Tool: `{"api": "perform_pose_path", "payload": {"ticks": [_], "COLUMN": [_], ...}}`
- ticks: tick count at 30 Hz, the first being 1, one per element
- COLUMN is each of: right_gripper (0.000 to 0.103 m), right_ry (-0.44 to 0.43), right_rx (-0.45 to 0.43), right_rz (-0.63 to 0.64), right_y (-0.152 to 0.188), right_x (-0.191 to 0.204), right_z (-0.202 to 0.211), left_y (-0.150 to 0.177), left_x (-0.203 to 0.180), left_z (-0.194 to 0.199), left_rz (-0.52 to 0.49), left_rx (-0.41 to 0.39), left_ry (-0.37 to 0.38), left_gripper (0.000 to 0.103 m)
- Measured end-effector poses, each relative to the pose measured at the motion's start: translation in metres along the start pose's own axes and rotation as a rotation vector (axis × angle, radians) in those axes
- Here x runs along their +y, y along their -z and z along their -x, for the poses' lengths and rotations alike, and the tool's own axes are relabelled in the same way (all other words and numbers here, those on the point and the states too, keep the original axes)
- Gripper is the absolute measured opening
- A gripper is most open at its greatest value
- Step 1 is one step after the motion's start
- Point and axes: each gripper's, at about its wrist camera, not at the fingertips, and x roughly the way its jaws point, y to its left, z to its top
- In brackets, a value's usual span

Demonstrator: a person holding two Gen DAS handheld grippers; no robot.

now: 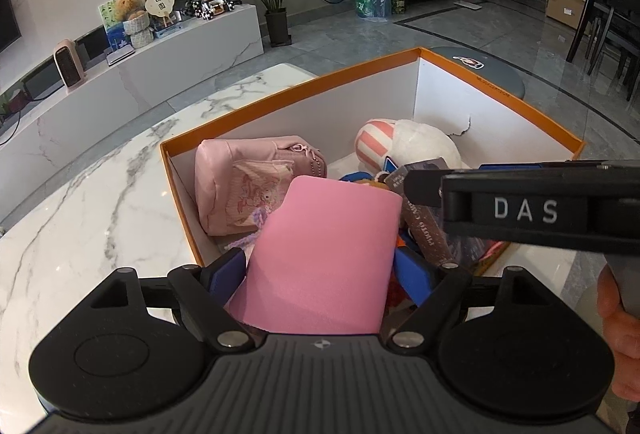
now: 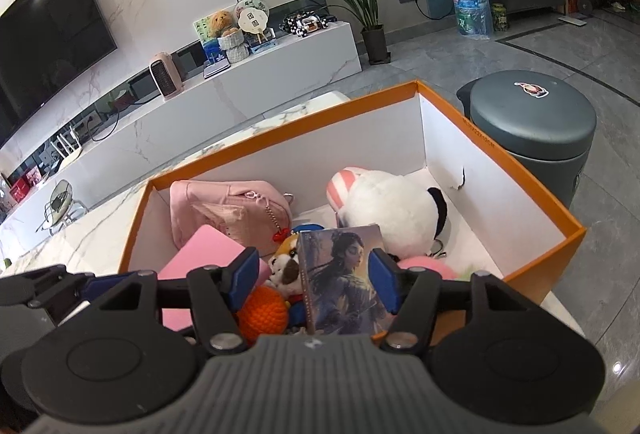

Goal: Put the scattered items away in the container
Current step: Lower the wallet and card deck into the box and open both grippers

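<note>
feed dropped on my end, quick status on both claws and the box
Left claw shut on pink block, over orange box. Right claw around book, left pad off it. Box crowded: pink pouch, white plush.

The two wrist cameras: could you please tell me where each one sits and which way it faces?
Left wrist: on the left claw, angled down into the orange box; its blue pads grip a pink block; the right claw and a hand show.
Right wrist: on the right claw, angled down into the same box, a picture book between its pads.
Shared: box, pink pouch, white plush.
</note>
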Motion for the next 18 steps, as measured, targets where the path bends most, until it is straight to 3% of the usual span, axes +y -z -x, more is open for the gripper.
{"api": "perform_pose_path", "payload": {"ticks": [6, 14, 18], "right_gripper": [0.069, 0.071, 0.079], "right_ry": [0.017, 0.038, 0.065], "right_rx": [-0.03, -0.056, -0.086], "right_rz": [-0.037, -0.075, -0.098], "right_y": [0.0, 0.004, 0.006], "right_x": [-0.002, -0.006, -0.005], "right_z": [0.014, 0.038, 0.055], "left_y": [-0.002, -0.002, 0.0], "left_x": [-0.006, -0.007, 0.0], "left_z": [0.01, 0.034, 0.054], "left_rz": [-0.023, -0.004, 0.027], "left_rx": [-0.049, -0.108, -0.142], "left_ry": [0.043, 0.01, -0.017], "left_gripper": [0.095, 0.095, 0.095]}}
